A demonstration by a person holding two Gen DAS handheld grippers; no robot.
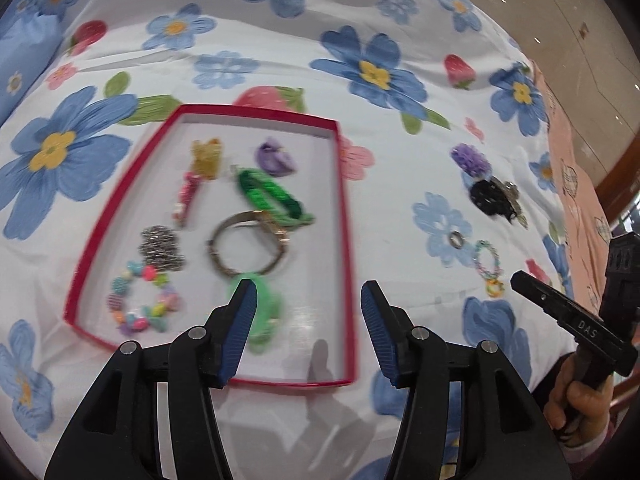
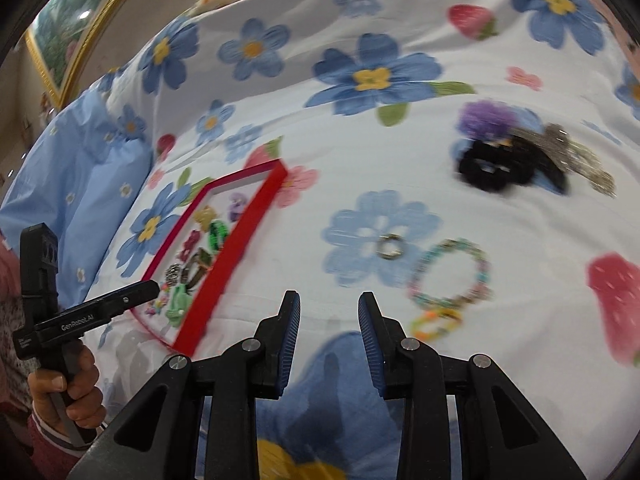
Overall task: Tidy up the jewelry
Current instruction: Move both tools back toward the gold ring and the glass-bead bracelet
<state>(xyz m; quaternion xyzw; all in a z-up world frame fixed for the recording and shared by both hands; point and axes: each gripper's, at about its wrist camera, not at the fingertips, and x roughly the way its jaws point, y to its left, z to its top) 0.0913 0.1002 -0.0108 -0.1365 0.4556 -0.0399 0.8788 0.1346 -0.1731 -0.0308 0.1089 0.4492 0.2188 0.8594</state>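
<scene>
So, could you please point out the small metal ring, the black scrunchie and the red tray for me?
small metal ring (image 2: 389, 247), right wrist view, on its band.
black scrunchie (image 2: 496, 168), right wrist view, on its gathered fabric.
red tray (image 1: 345, 216), left wrist view, on its right wall.

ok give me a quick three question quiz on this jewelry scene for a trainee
1. True or false: the green braided bracelet lies inside the red tray.
2. Which item is still out on the floral bedspread? A) small metal ring B) gold bangle C) purple flower clip
3. Fill in: the left gripper and the right gripper are both ____, holding nothing.

Key: 1 true; 2 A; 3 open
</scene>
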